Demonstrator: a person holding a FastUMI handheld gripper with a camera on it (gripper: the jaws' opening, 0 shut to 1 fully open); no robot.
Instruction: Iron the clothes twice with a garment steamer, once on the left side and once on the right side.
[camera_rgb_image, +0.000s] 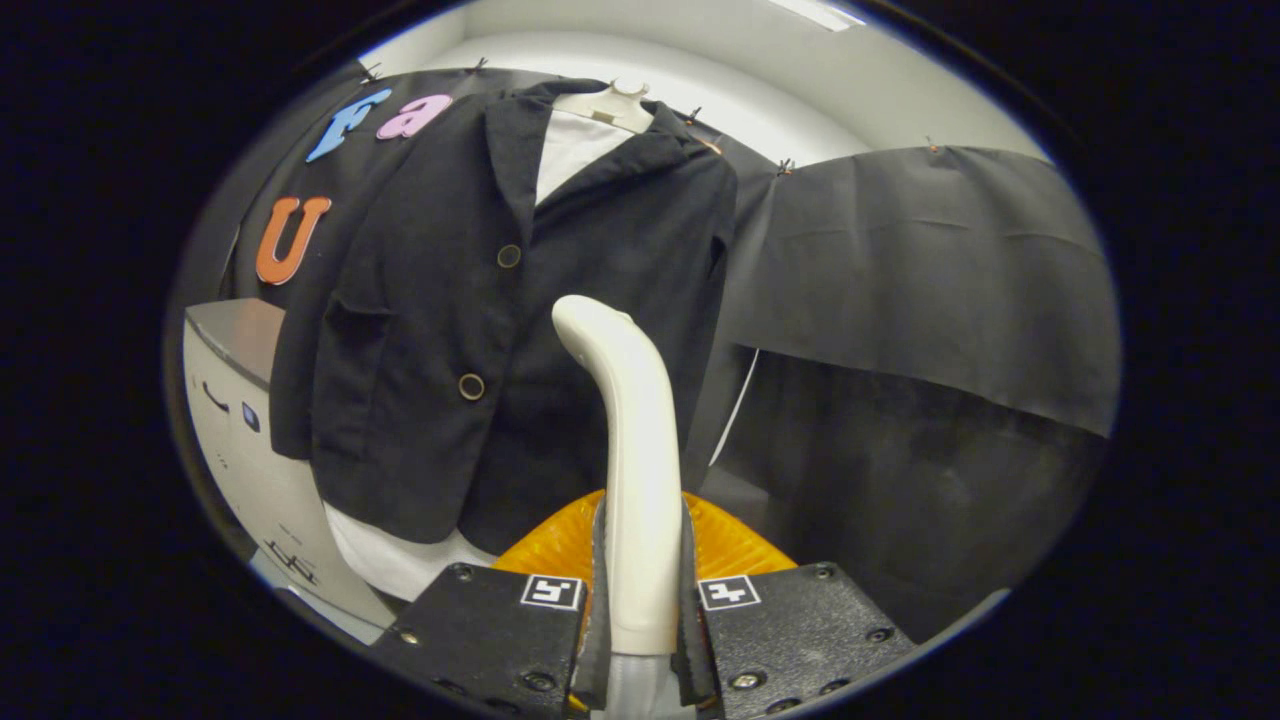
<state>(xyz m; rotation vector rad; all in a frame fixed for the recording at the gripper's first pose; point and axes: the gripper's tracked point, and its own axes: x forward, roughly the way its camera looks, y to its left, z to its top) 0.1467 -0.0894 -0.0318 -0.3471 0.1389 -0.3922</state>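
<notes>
My gripper (640, 600) is shut on the cream handle of the garment steamer (628, 420), both fingers pressing its sides. The handle rises upright between the fingers and curves toward the clothes at its top. An orange ribbed part of the steamer (730, 545) shows just behind the fingers. Beyond the handle hangs a black jacket (470, 330) with two round buttons, over a white shirt (570, 150), on a white hanger (622, 100). The steamer's tip is in front of the jacket's right half, below the upper button. Whether it touches the cloth I cannot tell.
A white appliance (240, 420) with a grey top stands left of the jacket, partly behind its sleeve. Black cloth (920, 290) covers the booth wall to the right. A thin white cord (738, 400) hangs beside the jacket's right edge.
</notes>
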